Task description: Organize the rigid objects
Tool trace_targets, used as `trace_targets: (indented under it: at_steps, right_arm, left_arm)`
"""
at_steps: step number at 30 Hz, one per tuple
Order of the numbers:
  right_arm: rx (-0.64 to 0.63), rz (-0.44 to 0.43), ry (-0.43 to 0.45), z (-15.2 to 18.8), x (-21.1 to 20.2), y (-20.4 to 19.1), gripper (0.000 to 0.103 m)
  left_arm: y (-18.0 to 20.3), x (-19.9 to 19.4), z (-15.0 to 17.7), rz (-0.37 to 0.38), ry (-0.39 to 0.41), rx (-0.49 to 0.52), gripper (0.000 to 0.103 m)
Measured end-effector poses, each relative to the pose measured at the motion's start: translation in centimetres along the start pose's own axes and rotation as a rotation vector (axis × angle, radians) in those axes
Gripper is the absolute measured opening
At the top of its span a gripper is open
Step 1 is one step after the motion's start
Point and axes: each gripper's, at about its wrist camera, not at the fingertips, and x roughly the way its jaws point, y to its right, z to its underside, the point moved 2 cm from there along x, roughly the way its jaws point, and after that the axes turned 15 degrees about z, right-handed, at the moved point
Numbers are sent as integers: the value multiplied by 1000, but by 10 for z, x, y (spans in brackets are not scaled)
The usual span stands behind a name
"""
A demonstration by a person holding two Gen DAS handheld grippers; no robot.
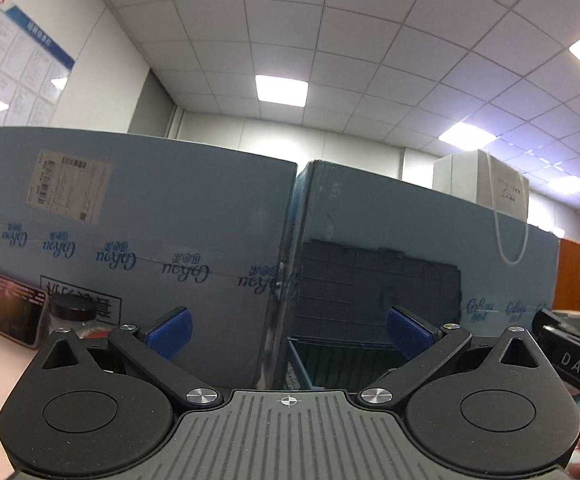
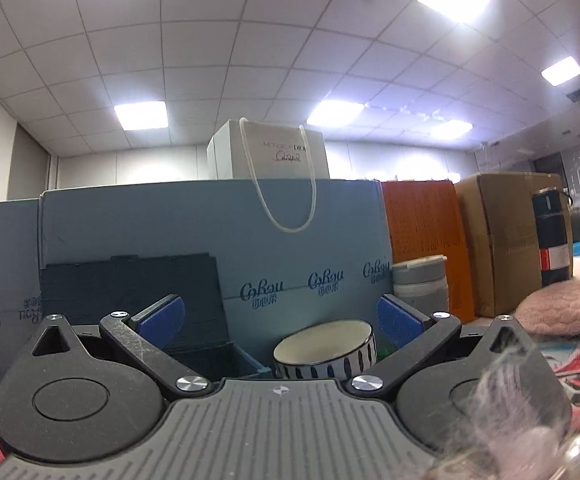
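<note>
Left to right. Our left gripper (image 1: 288, 332) is spread wide with nothing between the blue pads; it faces the seam of two blue cartons (image 1: 138, 216), with a dark crate (image 1: 377, 280) just ahead and a black-lidded jar (image 1: 72, 314) at far left.

Our right gripper (image 2: 280, 320) is also released and empty. The striped bowl (image 2: 325, 350) sits on the table straight ahead, between the fingers' line, not touched, just right of the crate (image 2: 210, 356).

Bowl looks ceramic: stiff, fairly heavy, glazed so likely slippery, chips if dropped. We'd pinch the rim wall, one pad inside, one outside.

Behind it are a grey-capped white bottle (image 2: 419, 288), an orange panel (image 2: 425, 240), a brown box (image 2: 501, 240) and a dark flask (image 2: 551, 236). A printed mat (image 2: 565, 364) covers the table, with pink knitwear (image 2: 561, 308) at right. Office room, tiled ceiling, panel lights.
</note>
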Motion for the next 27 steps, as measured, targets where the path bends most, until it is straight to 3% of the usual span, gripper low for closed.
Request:
trace_targets:
  at_steps: [3,7,10,13,17,21,27]
  right_arm:
    - [-60,9,54,5,-2,-6,103]
    - [-57,-8,42,7,0,-6,103]
    - [-40,-33,-14,10,9,-3,103]
    - [-49,-70,-35,11,12,-6,103]
    - [-84,-93,12,10,2,-13,103]
    - [-65,-161,13,9,0,-12,103]
    - [-33,-191,-1,8,1,-8,103]
  left_arm:
    - [3,5,8,-13,-36,46,103]
    - [11,3,10,-4,-44,104,103]
    - [17,0,9,0,-26,134,103]
    - [19,-2,9,6,-17,145,103]
    - [21,-3,9,11,-12,154,103]
    - [22,-3,10,4,-17,164,103]
    - [22,-6,9,-8,-3,165,103]
